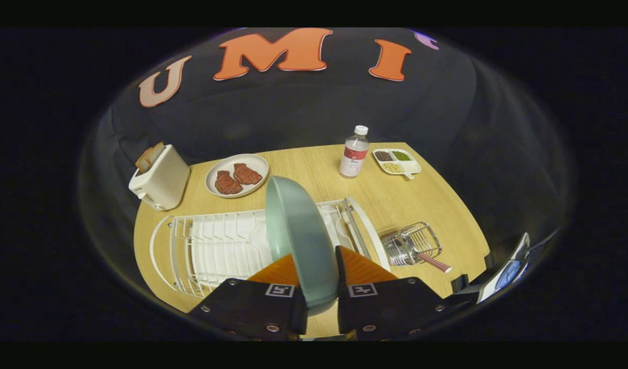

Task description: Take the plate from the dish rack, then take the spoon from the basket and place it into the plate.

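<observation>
The gripper (319,279) clamps the teal plate (299,241) on edge (nearly upright), raised above the white dish rack (216,246).

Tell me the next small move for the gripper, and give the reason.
Probably carry the green plate sideways off the dish rack and set it flat on the bare table. The gripper is shut on the plate, held on edge above the rack, and the spoon waits in the wire basket.
</observation>
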`<state>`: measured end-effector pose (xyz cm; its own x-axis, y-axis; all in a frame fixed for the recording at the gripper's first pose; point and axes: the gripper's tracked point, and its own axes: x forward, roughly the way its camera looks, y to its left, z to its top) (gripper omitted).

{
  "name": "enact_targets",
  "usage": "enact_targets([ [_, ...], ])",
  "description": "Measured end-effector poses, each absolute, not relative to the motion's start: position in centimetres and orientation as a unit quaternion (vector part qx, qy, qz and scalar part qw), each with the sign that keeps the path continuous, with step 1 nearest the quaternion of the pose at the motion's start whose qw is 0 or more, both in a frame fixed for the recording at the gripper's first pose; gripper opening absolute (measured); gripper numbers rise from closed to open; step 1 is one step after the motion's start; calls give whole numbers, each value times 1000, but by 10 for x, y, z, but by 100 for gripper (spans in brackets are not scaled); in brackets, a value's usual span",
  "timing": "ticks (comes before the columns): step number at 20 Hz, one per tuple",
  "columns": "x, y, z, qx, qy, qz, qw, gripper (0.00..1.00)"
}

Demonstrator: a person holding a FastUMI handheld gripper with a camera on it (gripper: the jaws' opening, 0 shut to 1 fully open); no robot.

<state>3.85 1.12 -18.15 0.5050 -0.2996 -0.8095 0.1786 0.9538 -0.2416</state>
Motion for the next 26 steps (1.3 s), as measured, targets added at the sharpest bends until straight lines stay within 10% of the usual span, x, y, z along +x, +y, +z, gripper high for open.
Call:
enact_targets([
  [26, -192, 9, -239, 283, 498, -9, 820, 22],
])
